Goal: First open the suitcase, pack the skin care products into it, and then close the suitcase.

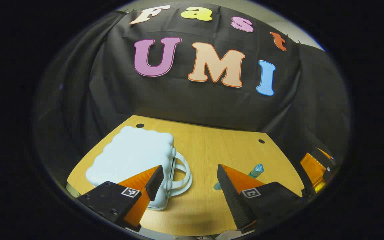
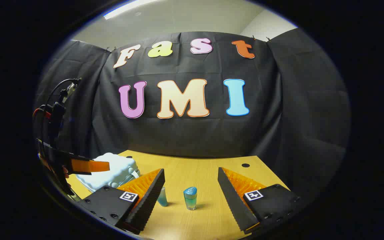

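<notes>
A small pale-blue hard-shell suitcase with a lumpy, cloud-like lid point(image 1: 133, 156) lies flat and closed on the light wooden table point(image 1: 212, 146), its looped carry handle point(image 1: 182, 175) facing the middle of the table. The left gripper point(image 1: 189, 181) hovers just in front of that handle side with its jaws spread wide and nothing between them; one finger overlaps the case's near corner in the left gripper view, though I cannot tell whether it touches. The right gripper point(image 2: 191, 190) is likewise released and empty, hanging over the table near two small blue-green skin care bottles: one upright with a blue cap point(image 2: 190, 198), the other point(image 2: 162, 196) partly hidden behind a finger. The lid is still down and both bottles remain outside, so the opening step appears to be in hand. The next move likely calls for getting a finger onto the lid edge near the handle and lifting, perhaps steadying the base with the other gripper.
</notes>
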